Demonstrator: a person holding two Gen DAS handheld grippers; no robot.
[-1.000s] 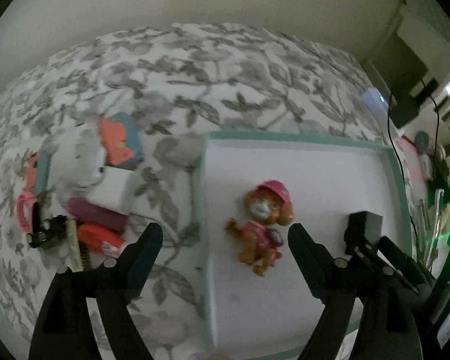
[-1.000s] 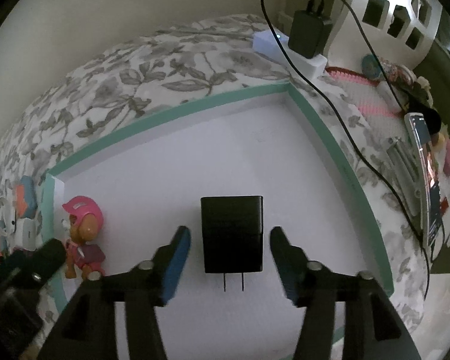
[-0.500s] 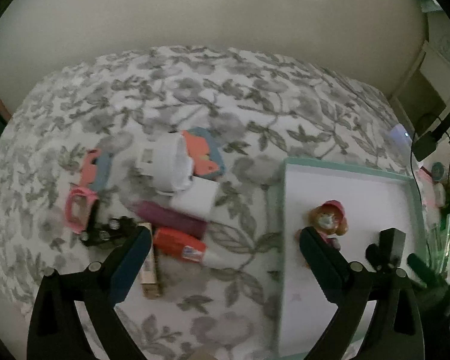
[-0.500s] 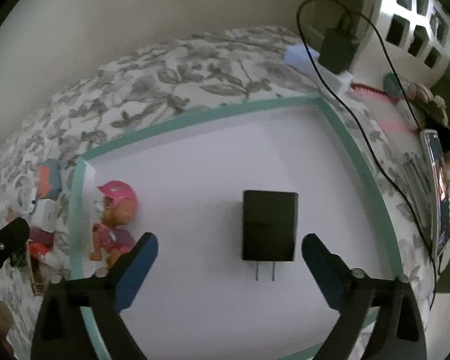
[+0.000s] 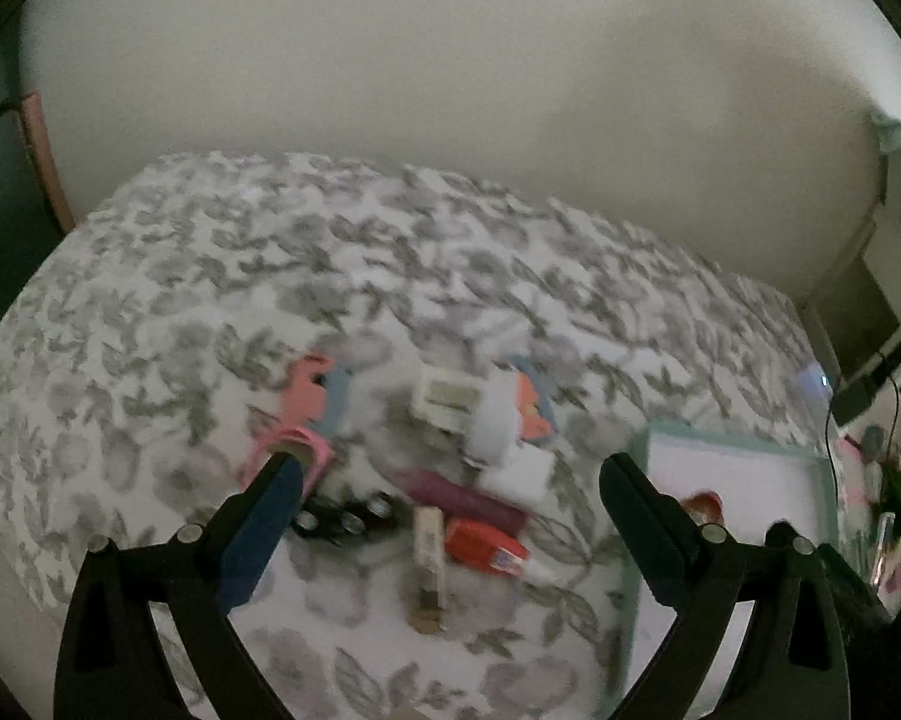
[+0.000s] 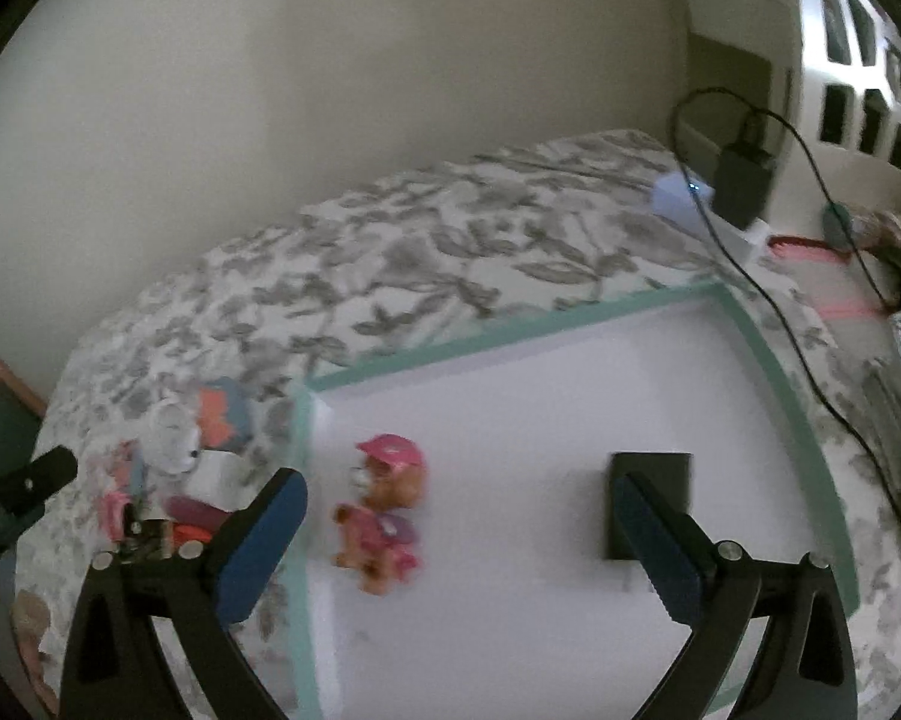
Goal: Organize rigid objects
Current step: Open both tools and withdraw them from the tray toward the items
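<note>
Left gripper (image 5: pixel 450 498), jaws spread, hangs over the clutter pile (image 5: pixel 450 480); right gripper (image 6: pixel 456 516), jaws spread, brackets the puppy figure (image 6: pixel 384 510)

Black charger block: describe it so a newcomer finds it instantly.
Find the white tray with the teal rim on the floral bedspread. Two things lie inside: a pink-hatted toy pup and the black charger block, the only flat, dark, rectangular item there.

White bedspread (image 5: pixel 390 276) with grey leaves, white tray (image 6: pixel 510 414) with a green rim, brown toy dog (image 6: pixel 384 516) in pink hat and clothes, black charger (image 6: pixel 651 480), red tube (image 5: pixel 486 549), purple bar (image 5: pixel 459 498)
</note>
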